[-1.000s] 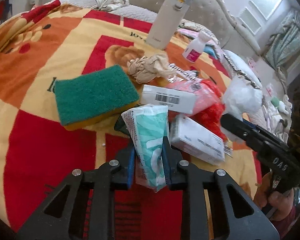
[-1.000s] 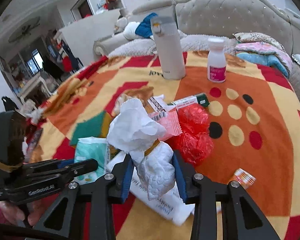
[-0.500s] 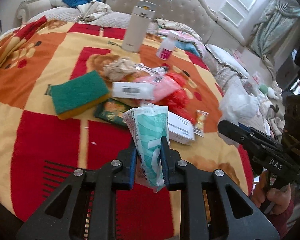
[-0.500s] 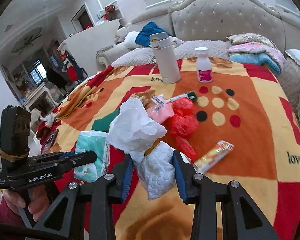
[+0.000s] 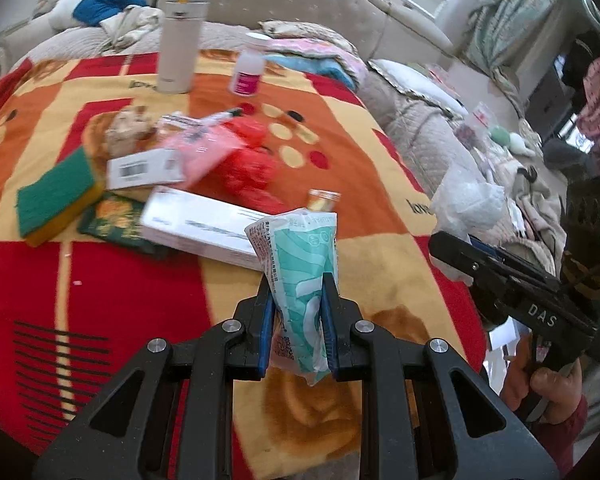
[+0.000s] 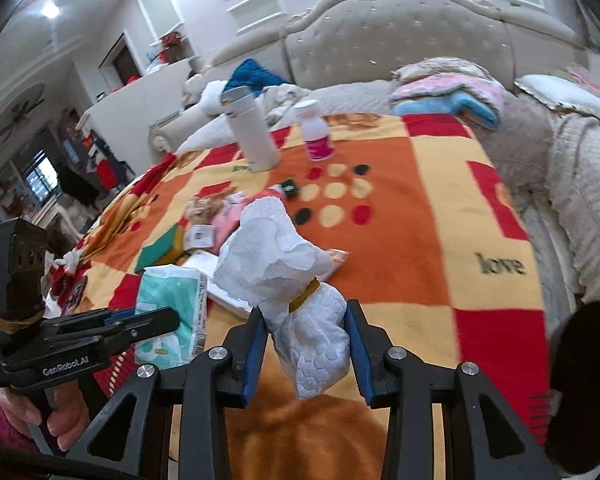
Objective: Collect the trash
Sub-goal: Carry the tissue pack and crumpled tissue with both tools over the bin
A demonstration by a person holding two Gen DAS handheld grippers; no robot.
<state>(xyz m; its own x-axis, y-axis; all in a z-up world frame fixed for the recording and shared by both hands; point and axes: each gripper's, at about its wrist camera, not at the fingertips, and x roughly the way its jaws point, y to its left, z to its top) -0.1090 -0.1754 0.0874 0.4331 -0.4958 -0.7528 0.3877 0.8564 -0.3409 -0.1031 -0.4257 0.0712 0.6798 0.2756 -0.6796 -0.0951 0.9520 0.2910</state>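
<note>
My left gripper (image 5: 297,288) is shut on a teal and white tissue packet (image 5: 300,264) and holds it above the near part of the blanket. The packet also shows in the right wrist view (image 6: 172,316). My right gripper (image 6: 306,320) is shut on a crumpled white paper towel wad (image 6: 288,276), also lifted off the blanket. The wad shows in the left wrist view (image 5: 466,206) at the right. A pile of trash lies further back: white boxes (image 5: 204,222), a red plastic bag (image 5: 248,168), a pink wrapper (image 5: 204,152), a crumpled brown paper (image 5: 126,130).
A green and yellow sponge (image 5: 56,196), a dark green packet (image 5: 116,224), a small snack wrapper (image 5: 322,200), a white flask (image 5: 180,40) and a pill bottle (image 5: 248,66) are on the red and orange blanket (image 5: 100,300). A sofa (image 6: 400,48) stands behind.
Both grippers have pulled back and up from the trash pile, each still holding its item. The pile now looks smaller and further away.
</note>
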